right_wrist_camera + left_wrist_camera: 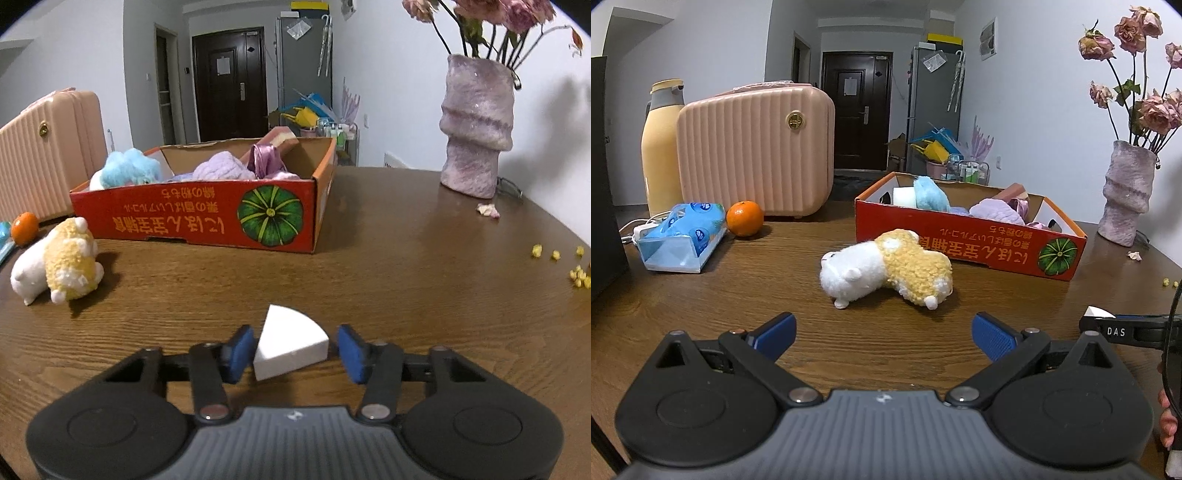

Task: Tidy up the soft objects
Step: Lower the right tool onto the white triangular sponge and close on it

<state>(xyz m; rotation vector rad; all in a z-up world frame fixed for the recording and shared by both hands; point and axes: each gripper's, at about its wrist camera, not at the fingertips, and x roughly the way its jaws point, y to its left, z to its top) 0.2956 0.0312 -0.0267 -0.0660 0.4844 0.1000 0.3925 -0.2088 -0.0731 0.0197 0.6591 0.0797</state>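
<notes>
A white foam wedge (pixel 291 343) lies on the wooden table between the blue pads of my right gripper (pixel 295 343). The left pad (pixel 242 349) is at its edge, while a narrow gap shows at the right pad, so the gripper is open around it. A white and yellow plush toy (pixel 886 269) lies on its side in front of my left gripper (pixel 882 325), which is wide open and holds nothing. Behind the toy stands a red cardboard box (pixel 960 243) holding a blue plush (pixel 929 192) and a purple cloth (pixel 995 210). The right wrist view shows the toy (pixel 59 266) left of the box (pixel 184 218).
A pink ribbed case (pixel 753 147), a cream thermos (pixel 661 147), a blue tissue pack (pixel 683 236) and an orange (pixel 744 218) stand at the back left. A purple vase (pixel 476 129) of dried roses is at the back right, with yellow crumbs (pixel 576 273) near the table's right edge.
</notes>
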